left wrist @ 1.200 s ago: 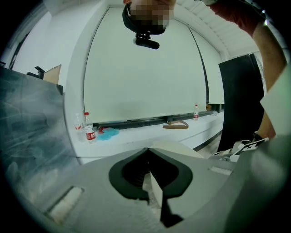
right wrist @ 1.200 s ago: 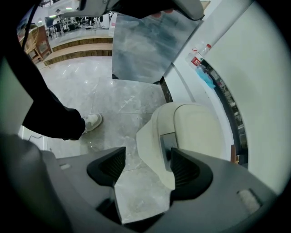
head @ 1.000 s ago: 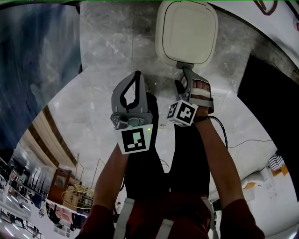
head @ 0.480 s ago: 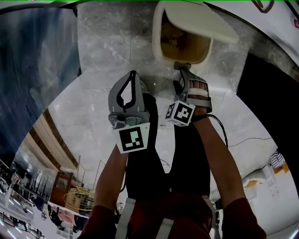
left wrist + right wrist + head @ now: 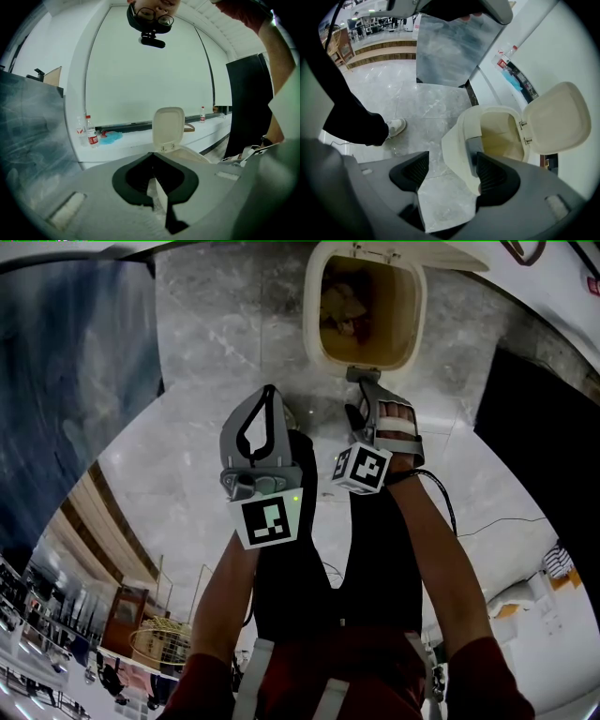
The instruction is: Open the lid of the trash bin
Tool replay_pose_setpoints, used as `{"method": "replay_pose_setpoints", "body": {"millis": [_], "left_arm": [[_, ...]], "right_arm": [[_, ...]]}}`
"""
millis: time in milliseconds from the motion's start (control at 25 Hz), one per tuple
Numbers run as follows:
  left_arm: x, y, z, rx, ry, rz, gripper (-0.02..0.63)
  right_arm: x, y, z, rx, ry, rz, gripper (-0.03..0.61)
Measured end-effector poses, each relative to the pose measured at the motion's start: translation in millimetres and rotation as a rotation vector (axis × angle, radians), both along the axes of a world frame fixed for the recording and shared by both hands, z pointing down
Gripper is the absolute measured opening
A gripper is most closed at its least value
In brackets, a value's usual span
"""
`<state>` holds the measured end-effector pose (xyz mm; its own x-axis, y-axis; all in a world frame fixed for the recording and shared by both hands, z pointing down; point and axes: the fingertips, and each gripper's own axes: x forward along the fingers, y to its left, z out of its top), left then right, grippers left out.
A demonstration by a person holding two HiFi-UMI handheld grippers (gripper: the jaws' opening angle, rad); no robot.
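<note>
**Reaching the opened trash bin point(image 5: 317, 324) with the right gripper point(image 5: 361, 381)**

Holding the right gripper at the bin's near front rim, spreading its jaws apart and clamping nothing. Laying one jaw over the grey tab point(image 5: 472, 149) set into that rim, hanging the other over bare marble floor point(image 5: 436, 105) just beside the bin's wall. Seeming to touch the tab in the head view, though not showing the contact clearly.

Carrying the left gripper point(image 5: 273, 395) just beside the right one, a little short of the bin and apart from it, pressing its jaws together on nothing. Looking past those closed jaws at the lid point(image 5: 168, 127), standing upright on its hinges at the bin's far rim and leaving the mouth fully uncovered. Showing crumpled rubbish point(image 5: 349, 307) down inside.

Backing onto a white ledge point(image 5: 136, 143) right behind the lid, bearing bottles point(image 5: 91, 136) and something blue point(image 5: 111, 136). Closing in at the bin's right with a black panel point(image 5: 539, 437), near but not touching. Opening to the bin's left and toward the person onto wide bare floor, running as far as a bluish panel point(image 5: 75, 381) well apart. Showing a shoe point(image 5: 396, 126) on the floor beside the bin, and a thin cable point(image 5: 487, 524) lying to the right.
</note>
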<state>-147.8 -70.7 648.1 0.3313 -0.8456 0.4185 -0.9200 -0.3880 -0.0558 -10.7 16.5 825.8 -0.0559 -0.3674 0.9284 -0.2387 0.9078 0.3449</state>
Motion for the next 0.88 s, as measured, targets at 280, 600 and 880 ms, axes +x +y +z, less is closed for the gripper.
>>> {"method": "replay_pose_setpoints", "body": {"millis": [280,600,880], "left_arm": [[2,-1,-14,0.011,-0.004,0.000,0.006],[8,-6,-40,0.039,-0.024,0.017,0.006],[21,-4,-71,0.049,-0.051,0.056,0.006]], "right_arm": [[0,-1,1,-0.001,-0.016,-0.011,0.295],[1,-1,-8,-0.052,-0.026,-0.015,0.296],[10,19,-25,-0.111,-0.064,0.051,0.282]]}}
